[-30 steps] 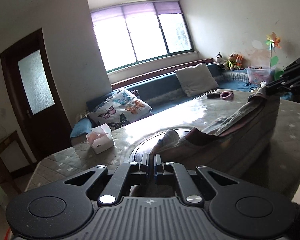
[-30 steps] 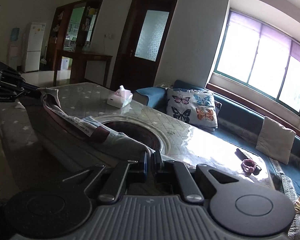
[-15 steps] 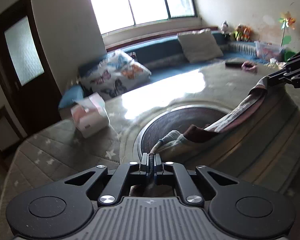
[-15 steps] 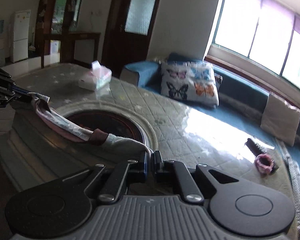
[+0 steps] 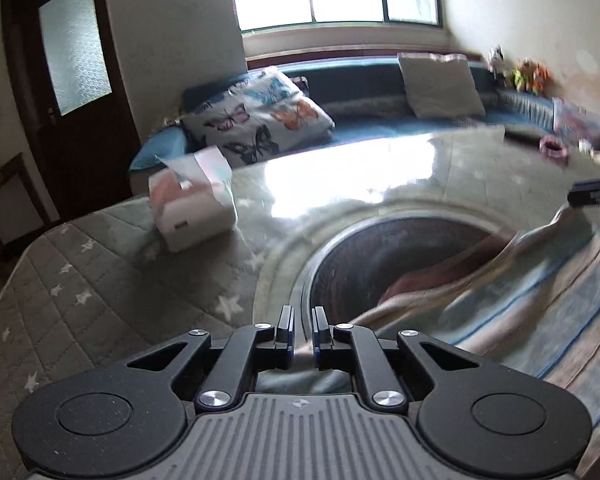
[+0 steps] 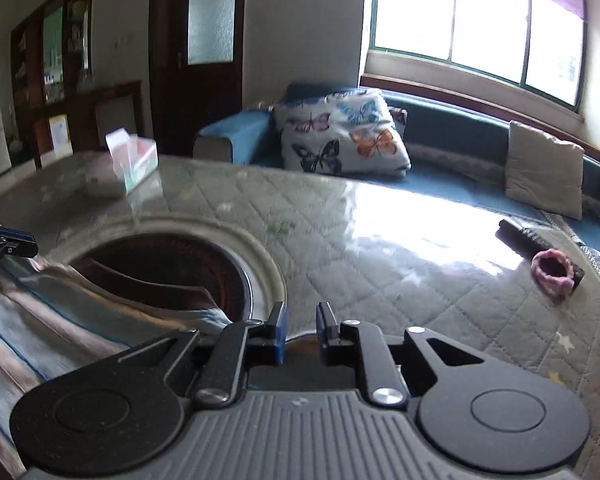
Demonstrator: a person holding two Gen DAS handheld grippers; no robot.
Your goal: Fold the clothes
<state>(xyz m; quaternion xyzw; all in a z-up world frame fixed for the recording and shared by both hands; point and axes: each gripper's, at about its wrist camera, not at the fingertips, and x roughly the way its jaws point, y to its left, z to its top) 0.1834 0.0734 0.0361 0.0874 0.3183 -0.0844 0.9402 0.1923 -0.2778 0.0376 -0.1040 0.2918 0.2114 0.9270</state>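
Striped garment [image 5: 512, 308] lies on table [image 5: 100, 280] beside and under both grippers, left gripper [image 5: 302, 330] and right gripper [image 6: 300, 330] with jaws apart, empty; fold laid, next likely regrasp an edge.

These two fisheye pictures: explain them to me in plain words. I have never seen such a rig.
A person holds a two-finger gripper in each hand, and each carries a camera looking along its fingers. One view shows the left gripper, the other the right gripper. Both stand open, gripping nothing. A striped garment lies on the quilted table, partly over its dark round inset. Also there: a tissue box, a pink hair tie and a dark brush.
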